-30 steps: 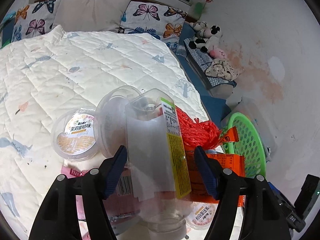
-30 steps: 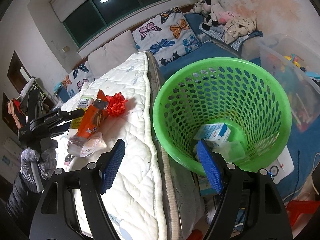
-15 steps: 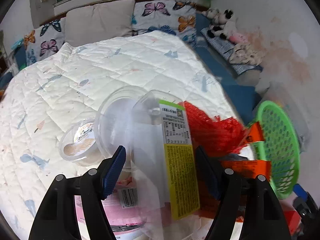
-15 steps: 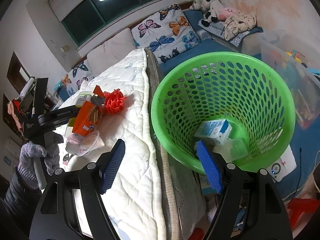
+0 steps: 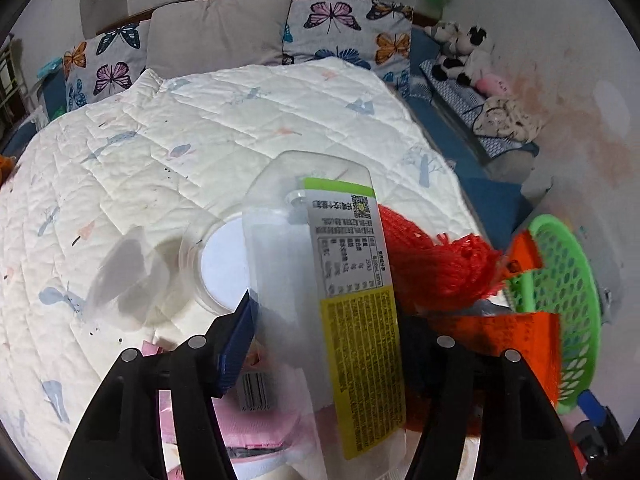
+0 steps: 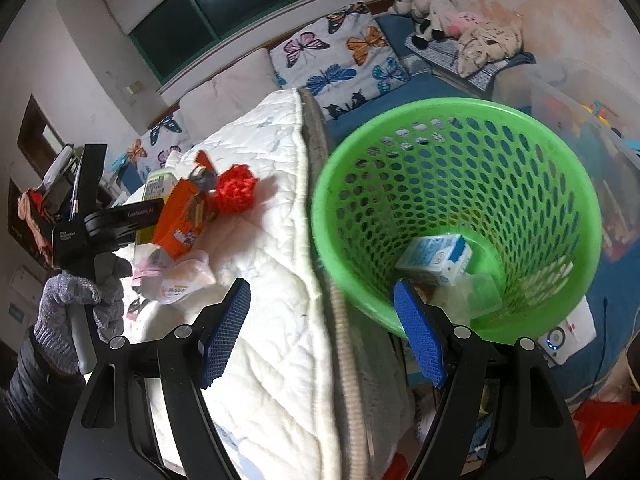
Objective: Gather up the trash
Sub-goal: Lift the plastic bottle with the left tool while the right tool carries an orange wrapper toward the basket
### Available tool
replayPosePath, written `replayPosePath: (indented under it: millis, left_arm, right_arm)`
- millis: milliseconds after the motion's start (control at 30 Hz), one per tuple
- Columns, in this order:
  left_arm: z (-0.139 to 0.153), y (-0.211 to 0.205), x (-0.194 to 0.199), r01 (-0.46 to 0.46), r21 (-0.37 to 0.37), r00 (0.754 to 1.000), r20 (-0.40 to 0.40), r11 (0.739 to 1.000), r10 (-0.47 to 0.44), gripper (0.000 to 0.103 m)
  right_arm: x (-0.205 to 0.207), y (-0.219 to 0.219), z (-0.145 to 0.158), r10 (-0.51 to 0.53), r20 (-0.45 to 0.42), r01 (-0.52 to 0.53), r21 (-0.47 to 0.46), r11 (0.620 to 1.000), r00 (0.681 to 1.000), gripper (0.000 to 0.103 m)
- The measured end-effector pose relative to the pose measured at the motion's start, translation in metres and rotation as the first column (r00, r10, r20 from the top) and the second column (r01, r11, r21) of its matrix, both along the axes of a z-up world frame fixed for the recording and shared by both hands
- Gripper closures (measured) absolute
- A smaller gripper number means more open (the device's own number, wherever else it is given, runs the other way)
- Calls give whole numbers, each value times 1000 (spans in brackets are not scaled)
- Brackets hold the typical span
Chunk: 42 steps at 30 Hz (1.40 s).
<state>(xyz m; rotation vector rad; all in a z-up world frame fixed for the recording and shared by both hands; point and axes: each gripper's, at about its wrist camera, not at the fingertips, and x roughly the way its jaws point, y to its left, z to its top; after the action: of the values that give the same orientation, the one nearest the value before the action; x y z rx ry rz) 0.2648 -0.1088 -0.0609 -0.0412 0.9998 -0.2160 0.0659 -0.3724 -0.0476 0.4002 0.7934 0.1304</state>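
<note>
A clear plastic bottle (image 5: 288,280) with a yellow-green label stands between the jaws of my left gripper (image 5: 326,304). The jaws are closing and the left pad (image 5: 236,340) presses on the bottle's side; the right pad is hidden behind the label. A red net ball (image 5: 432,264), an orange wrapper (image 5: 512,336), a clear cup (image 5: 216,268) and a pink packet (image 5: 248,420) lie around it on the white quilt (image 5: 200,140). My right gripper (image 6: 320,292) hangs open over the bed edge beside the green basket (image 6: 460,108), which holds a blue-white carton (image 6: 436,256).
Butterfly pillows (image 5: 348,28) line the head of the bed. Plush toys (image 6: 436,20) lie on a blue bench by the stained wall, and a clear storage bin (image 6: 580,120) stands behind the basket. A gloved hand (image 6: 80,304) holds the left gripper's handle.
The left gripper's jaws have narrowed onto the bottle and its view has tipped upward; the printed jelly cup has dropped out of sight. The right gripper has barely moved.
</note>
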Motion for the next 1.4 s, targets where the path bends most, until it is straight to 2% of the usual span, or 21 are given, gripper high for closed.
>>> replayPosePath:
  millis: [267,467,667,800,933,1033,1400]
  left_arm:
    - [20,16,-18,34,-80,999,40,996,-31,44]
    - [27,29,-25,45,-120,998,45,992,-39,48]
    - [31,45,-35,45,-159,999,37,986,-40,49]
    - [39,54,-42,48,-174,998,48,984,-40,50]
    - [45,63,-49,51,-189,997,59,981,-41,50]
    - [47,67,-53,49,-192,997,60,980,-38,50]
    - [62,71,-66,72,-206,995,83,976,-56,50]
  right_arm:
    - [23,41,17,122,37,-123,29,992,992,32]
    - [56,69,20,185,34,-187,81,979,982,39]
    - [90,80,6,198,-10,-194,156,969,980,51]
    - [107,88,-5,220,-49,-205,220,954,974,67]
    - [106,93,-8,230,-55,-210,245,946,972,76]
    - [100,95,-3,230,-36,-215,237,947,973,79]
    - [73,89,32,229,69,-239,215,947,971,84]
